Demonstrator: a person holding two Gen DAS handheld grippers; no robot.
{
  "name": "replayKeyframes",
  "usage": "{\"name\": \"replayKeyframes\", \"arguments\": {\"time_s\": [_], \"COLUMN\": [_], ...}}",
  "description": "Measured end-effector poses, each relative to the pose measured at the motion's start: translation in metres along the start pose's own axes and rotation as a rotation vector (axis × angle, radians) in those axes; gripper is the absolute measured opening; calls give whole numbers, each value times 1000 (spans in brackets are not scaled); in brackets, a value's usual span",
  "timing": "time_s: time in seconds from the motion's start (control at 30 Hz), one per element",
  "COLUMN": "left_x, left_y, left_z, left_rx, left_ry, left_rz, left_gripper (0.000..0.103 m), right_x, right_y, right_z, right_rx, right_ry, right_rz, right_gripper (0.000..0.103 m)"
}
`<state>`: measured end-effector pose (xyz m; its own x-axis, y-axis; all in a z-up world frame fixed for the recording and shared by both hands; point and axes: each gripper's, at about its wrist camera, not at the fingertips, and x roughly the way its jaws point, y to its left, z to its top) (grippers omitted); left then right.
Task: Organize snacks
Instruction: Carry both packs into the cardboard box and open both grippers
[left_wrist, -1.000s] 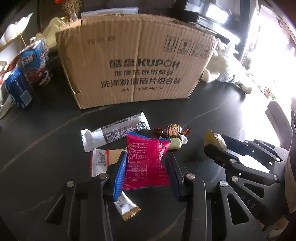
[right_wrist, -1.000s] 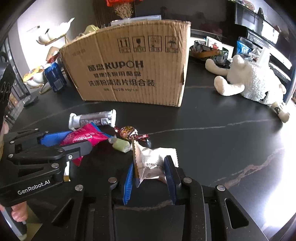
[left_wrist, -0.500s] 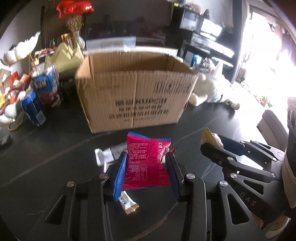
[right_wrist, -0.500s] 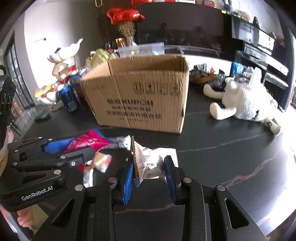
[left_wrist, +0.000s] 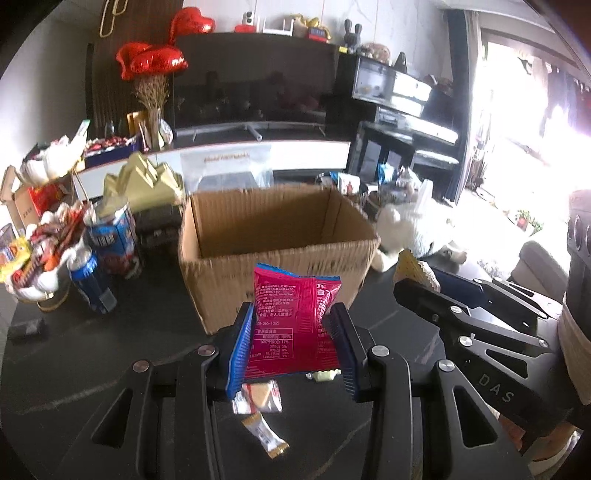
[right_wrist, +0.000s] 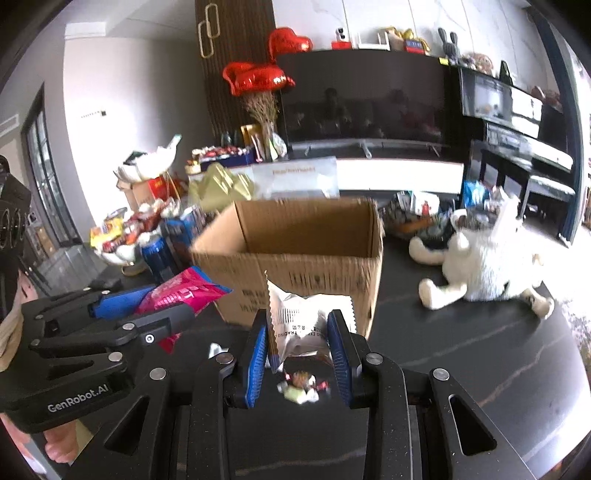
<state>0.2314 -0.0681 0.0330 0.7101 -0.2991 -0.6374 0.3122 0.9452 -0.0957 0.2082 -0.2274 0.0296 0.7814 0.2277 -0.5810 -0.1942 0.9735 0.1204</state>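
My left gripper (left_wrist: 291, 332) is shut on a red snack packet (left_wrist: 295, 325) and holds it in the air in front of an open cardboard box (left_wrist: 273, 254). My right gripper (right_wrist: 299, 347) is shut on a white snack packet (right_wrist: 306, 321), also raised before the same box (right_wrist: 295, 258). Each gripper shows in the other's view: the right one (left_wrist: 417, 277) with its packet, the left one (right_wrist: 166, 306) with the red packet (right_wrist: 181, 295). Loose snacks (left_wrist: 258, 398) lie on the black table below, and a wrapped candy (right_wrist: 301, 387) shows under the right gripper.
Blue drink cans (left_wrist: 107, 243) and a heap of snacks (left_wrist: 40, 251) stand left of the box. A white plush toy (right_wrist: 480, 262) lies right of it. Behind are a TV console, red heart balloons (left_wrist: 155, 62) and a piano.
Both grippers have risen from the table with their packets. The box's open top and inside have come into view, and the loose snacks now lie below the grippers.
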Motion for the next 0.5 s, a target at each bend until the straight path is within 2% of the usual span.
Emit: {"name": "replayKeyframes", "arguments": {"time_s": [0.3, 0.5], "left_x": [-9, 4], "left_y": [5, 16], "left_z": [38, 60], "left_rx": [25, 11], "left_ry": [-63, -48], "left_rz": [28, 22], "left_gripper": [41, 41], "right_x": [0, 19], "right_y": [3, 3], "right_z": [38, 60], "right_rx": [-14, -42], "right_ry": [-55, -40], "right_rz": [13, 18], "right_gripper": [33, 33]}}
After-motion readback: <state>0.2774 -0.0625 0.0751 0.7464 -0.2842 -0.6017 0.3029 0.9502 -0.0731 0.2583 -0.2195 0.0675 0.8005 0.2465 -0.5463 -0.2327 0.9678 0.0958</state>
